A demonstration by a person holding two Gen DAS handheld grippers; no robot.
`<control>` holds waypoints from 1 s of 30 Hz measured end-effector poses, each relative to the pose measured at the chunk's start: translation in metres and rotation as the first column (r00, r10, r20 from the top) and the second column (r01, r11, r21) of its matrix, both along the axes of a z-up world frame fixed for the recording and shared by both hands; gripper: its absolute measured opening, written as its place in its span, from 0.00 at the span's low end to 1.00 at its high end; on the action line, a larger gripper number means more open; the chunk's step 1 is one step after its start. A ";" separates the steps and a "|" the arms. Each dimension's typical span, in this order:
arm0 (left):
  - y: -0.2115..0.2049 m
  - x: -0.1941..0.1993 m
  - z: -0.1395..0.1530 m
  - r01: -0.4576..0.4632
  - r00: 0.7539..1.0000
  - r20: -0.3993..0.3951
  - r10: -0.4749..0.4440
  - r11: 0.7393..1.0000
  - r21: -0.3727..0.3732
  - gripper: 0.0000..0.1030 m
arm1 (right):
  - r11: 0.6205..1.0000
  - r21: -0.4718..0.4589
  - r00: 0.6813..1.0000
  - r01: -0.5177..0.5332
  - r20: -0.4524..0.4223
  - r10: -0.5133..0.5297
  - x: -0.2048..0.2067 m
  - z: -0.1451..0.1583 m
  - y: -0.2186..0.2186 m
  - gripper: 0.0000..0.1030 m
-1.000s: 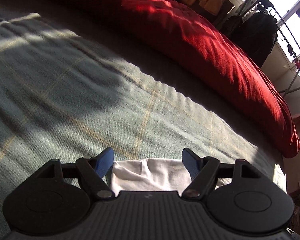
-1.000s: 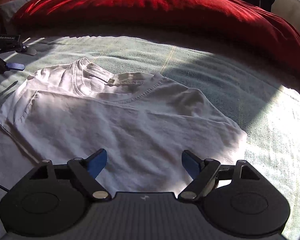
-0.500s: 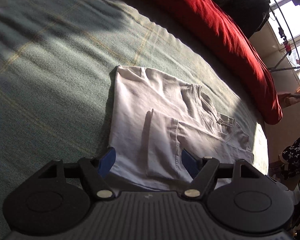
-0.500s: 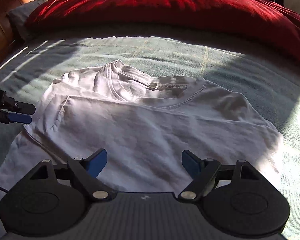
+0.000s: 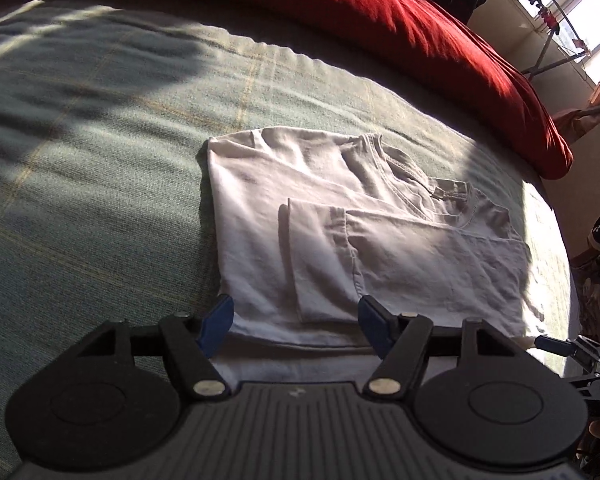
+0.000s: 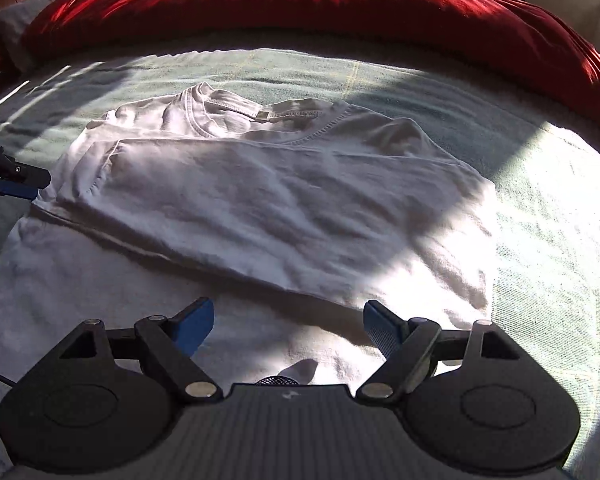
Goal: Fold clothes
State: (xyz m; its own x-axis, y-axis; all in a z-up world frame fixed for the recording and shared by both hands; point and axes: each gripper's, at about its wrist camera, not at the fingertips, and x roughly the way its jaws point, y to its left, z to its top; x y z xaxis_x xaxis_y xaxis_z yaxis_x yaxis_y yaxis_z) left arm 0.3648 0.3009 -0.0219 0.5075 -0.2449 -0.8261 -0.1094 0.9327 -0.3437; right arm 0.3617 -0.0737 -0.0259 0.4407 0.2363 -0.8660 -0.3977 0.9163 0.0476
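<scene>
Both sides folded in, the white T-shirt lies on the bed; left gripper closing on nothing, right gripper open above it.

The open right hand-held gripper hovers over a partly folded white T-shirt on the green blanket.

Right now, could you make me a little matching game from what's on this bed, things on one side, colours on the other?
Things:
1. T-shirt
2. Duvet
3. Bedspread
4. Gripper fingers

Colours:
A. grey-green
B. blue
C. white
D. red

Pairs: 1-C, 2-D, 3-A, 4-B
</scene>
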 end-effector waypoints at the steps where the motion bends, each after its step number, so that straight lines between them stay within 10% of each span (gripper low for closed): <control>1: -0.005 -0.005 0.007 0.010 1.000 0.019 -0.011 0.999 0.037 0.66 | 1.000 -0.001 1.000 -0.014 -0.001 0.014 -0.003 0.000 -0.004 0.83; 10: -0.120 -0.090 0.013 0.198 0.980 -0.050 -0.194 0.906 0.375 0.68 | 0.955 0.030 0.955 -0.295 -0.006 0.296 -0.039 -0.001 -0.012 0.83; 15: -0.142 -0.118 -0.020 0.250 0.968 -0.133 -0.215 0.886 0.389 0.69 | 0.931 0.026 0.929 -0.365 -0.051 0.366 -0.057 -0.023 -0.015 0.83; 19: -0.132 -0.129 -0.025 0.215 0.976 -0.103 -0.190 0.904 0.368 0.73 | 0.927 0.007 0.926 -0.376 -0.036 0.376 -0.067 -0.036 -0.014 1.00; 30: -0.122 -0.142 -0.023 0.231 0.973 -0.058 -0.226 0.900 0.369 0.74 | 0.942 -0.047 0.942 -0.333 -0.071 0.329 -0.065 -0.044 -0.005 1.00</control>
State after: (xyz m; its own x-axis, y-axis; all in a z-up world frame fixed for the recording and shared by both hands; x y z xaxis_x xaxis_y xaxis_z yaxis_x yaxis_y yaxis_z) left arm 0.2232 0.1789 -0.0451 0.4631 -0.0272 -0.8859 0.1196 0.9923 0.0321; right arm 0.2964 -0.0784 -0.0695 0.2918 0.3089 -0.9052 -0.6767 0.7355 0.0328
